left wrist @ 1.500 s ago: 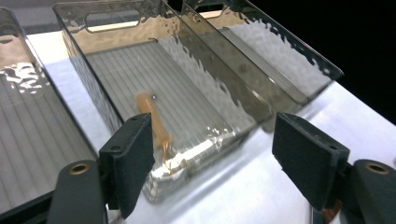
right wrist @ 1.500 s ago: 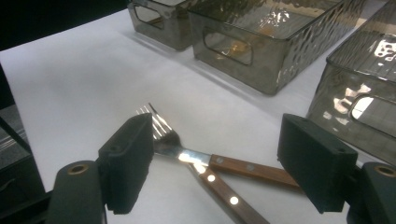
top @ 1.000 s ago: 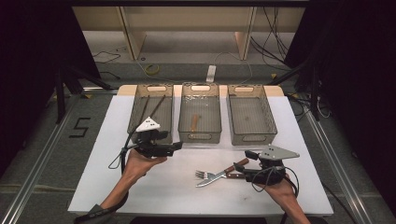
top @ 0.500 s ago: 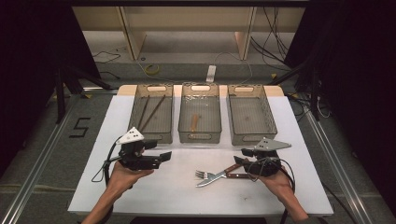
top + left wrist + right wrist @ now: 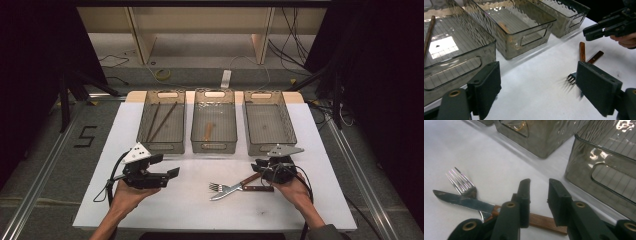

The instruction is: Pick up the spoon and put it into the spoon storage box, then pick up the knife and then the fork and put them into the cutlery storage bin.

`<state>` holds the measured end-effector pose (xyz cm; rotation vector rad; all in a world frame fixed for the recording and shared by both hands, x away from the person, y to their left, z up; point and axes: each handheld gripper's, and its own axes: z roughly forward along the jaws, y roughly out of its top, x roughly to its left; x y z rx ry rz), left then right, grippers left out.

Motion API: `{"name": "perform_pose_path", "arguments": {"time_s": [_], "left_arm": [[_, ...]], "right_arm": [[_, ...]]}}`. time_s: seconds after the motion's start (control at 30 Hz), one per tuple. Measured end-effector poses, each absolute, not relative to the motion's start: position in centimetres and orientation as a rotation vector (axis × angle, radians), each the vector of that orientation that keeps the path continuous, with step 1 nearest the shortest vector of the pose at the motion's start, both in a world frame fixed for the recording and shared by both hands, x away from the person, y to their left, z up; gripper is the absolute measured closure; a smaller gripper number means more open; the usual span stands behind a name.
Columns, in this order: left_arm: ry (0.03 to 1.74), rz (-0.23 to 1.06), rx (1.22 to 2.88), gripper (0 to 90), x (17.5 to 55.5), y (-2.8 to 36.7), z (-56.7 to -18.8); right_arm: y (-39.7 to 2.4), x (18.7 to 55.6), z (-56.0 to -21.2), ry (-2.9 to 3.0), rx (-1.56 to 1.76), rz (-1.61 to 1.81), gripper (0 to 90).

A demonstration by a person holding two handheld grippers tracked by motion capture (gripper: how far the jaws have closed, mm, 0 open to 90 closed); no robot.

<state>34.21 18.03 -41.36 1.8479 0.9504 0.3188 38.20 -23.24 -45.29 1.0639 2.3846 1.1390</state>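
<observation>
Right now the right gripper (image 5: 264, 169) hangs low over the wooden handles of a shiny metal fork with a brown wooden handle (image 5: 231, 187) and a metal knife with a brown wooden handle (image 5: 474, 206), which lie crossed on the white table (image 5: 190, 210). Its two black jaws have just been closing, but they are not shut all the way, and there is a small gap between them. In the right gripper view the knife handle runs across under the jaw tips, so I think the jaws stand on each side of it, but I cannot tell if the pads press on it yet. The fork's prongs and the knife's blade point away from this gripper toward the left gripper (image 5: 167, 173), and the handle ends are the near ends. The knife's long side goes sideways across the jaws, which is good for a pinch. The left gripper is well apart from the fork and knife, with its jaws wide open and nothing in them. Three clear grey plastic bins (image 5: 214, 127) sit in a row beyond both grippers. The right hand is much nearer, so it should do the picking up
</observation>
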Motion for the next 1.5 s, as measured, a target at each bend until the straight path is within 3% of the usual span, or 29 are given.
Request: {"name": "perform_pose_path", "arguments": {"time_s": [0.57, 1.5], "left_arm": [[0.962, 0.324, 1.836, 18.8, 33.9, 18.0, -41.6], [0.932, 0.355, 1.847, 18.8, 33.6, 17.8, -41.4]], "right_arm": [[-23.3, 40.0, -46.5, 2.458, 1.081, 1.041, 89.2], [-22.9, 40.4, -47.5, 2.598, 1.1, 0.858, 90.0]]}}
